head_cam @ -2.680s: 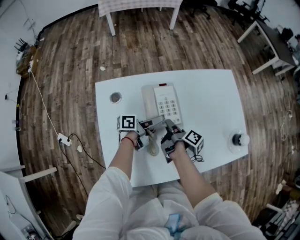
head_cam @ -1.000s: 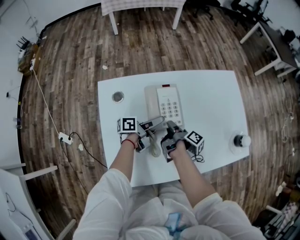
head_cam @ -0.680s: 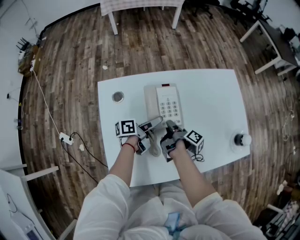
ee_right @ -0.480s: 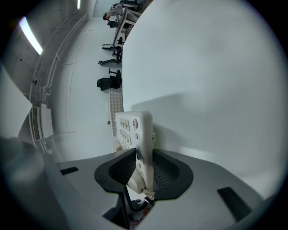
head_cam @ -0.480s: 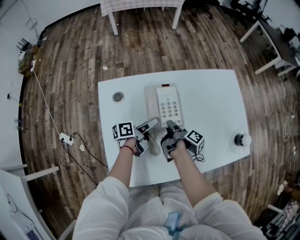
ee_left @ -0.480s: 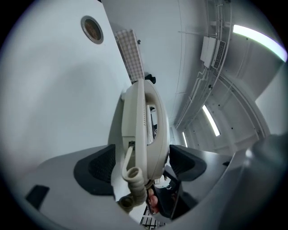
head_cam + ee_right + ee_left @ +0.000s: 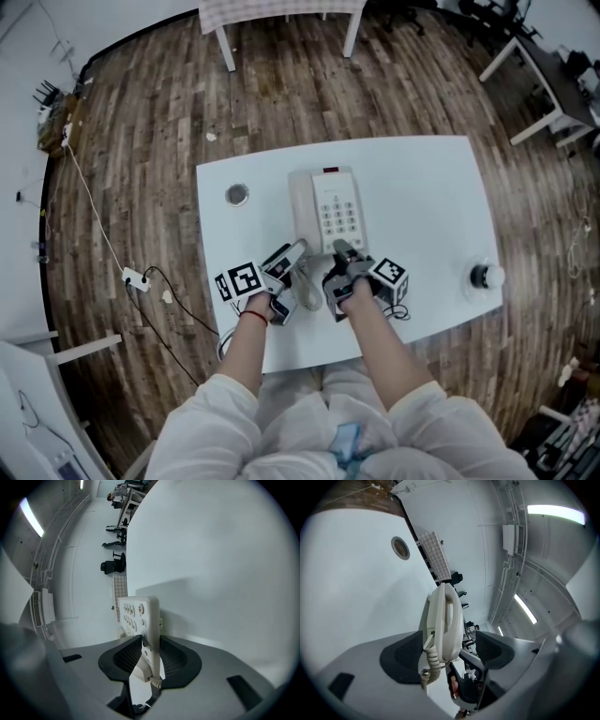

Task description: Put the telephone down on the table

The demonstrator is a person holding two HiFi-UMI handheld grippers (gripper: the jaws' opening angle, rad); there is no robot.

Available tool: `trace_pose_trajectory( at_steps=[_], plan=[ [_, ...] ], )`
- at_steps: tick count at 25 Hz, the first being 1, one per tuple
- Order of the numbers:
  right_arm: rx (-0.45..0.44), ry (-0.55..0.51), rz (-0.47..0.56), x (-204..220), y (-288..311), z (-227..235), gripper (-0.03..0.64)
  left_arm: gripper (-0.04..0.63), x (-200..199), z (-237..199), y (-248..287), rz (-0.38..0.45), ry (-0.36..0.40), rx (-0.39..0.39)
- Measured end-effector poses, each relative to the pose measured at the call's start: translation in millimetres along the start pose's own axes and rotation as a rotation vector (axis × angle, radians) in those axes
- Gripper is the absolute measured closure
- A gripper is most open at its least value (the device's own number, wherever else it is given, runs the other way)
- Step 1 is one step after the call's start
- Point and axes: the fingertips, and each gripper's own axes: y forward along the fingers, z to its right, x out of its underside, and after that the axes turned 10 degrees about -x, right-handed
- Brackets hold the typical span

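White table (image 7: 422, 187) on a plank floor (image 7: 141, 141) bears the telephone (image 7: 328, 208) near its middle, keypad up. From above, the right gripper (image 7: 339, 253) reaches its near edge. The right gripper view adds that both pads are clenched on that edge, with the keypad rising beyond them. Just left, the left gripper (image 7: 291, 255) lies tilted, and the handset (image 7: 307, 292) shows pale between the two grippers. The left gripper view shows more: the handset leans on one pad, a clear gap parts it from the other, so the jaws are loosened, and the coiled cord (image 7: 431, 660) hangs at its near end. Whether the handset rests on the table cannot be told. Farther left lies a round disc (image 7: 236, 194), and near the right edge stands a dark-topped round object (image 7: 485, 277).
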Motion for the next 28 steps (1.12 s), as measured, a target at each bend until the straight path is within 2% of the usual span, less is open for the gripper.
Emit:
trace_pose_trajectory(
  at_steps=[3, 8, 10, 12, 13, 16, 19, 28],
  plan=[
    [0.003, 0.001, -0.001, 0, 0, 2, 0.479, 0.250, -2, 5, -17, 0.047, 0.015, -0.022],
    [0.004, 0.001, 0.001, -1, 0, 4, 0.479, 0.287, 16, 28, -34, 0.059, 0.020, 0.019],
    [0.003, 0.002, -0.001, 0, 1, 5, 0.479, 0.361, 24, 36, -38, 0.073, 0.046, 0.035],
    [0.000, 0.003, -0.005, -1, 2, 6, 0.479, 0.516, 30, 50, -41, 0.092, 0.091, 0.076],
    [-0.002, 0.003, -0.007, -1, 3, 7, 0.479, 0.569, 32, 58, -41, 0.095, 0.122, 0.101],
    [-0.004, 0.007, -0.011, -3, 4, 9, 0.479, 0.583, 42, 80, -39, 0.067, 0.202, 0.157],
    [-0.001, 0.011, -0.013, -2, 4, 10, 0.477, 0.583, 50, 91, -36, 0.041, 0.226, 0.196],
    [0.011, 0.026, -0.013, -2, 5, 16, 0.476, 0.583, 57, 97, -37, 0.049, 0.274, 0.176]
  ],
)
